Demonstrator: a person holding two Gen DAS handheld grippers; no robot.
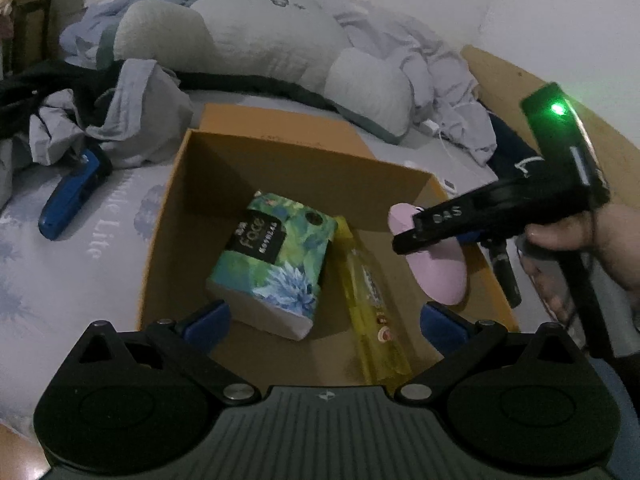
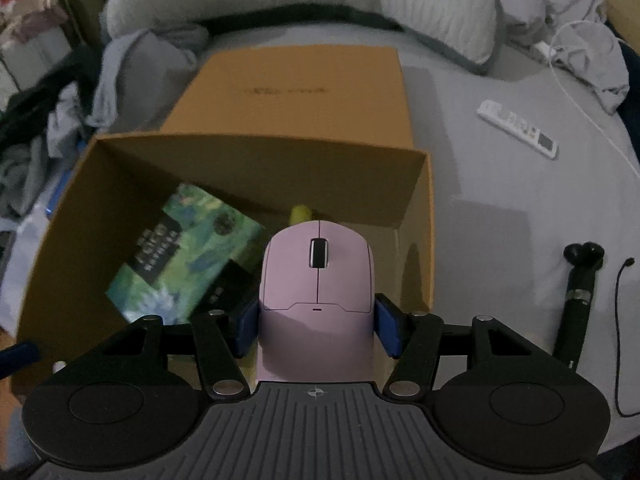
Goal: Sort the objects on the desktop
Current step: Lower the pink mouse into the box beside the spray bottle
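Right wrist view: the right hand-held gripper (image 2: 316, 330) clamps the pink mouse (image 2: 316, 280) by its rear flanks, above the open box (image 2: 424, 216) on the bed (image 2: 500, 184). The mouse looks light, rigid and smooth-shelled, likely slippery; the straight sides behind the buttons seem the safest hold. The left hand-held gripper (image 1: 326, 320) stands wide and empty above the tissue pack (image 1: 276, 272) in the box.
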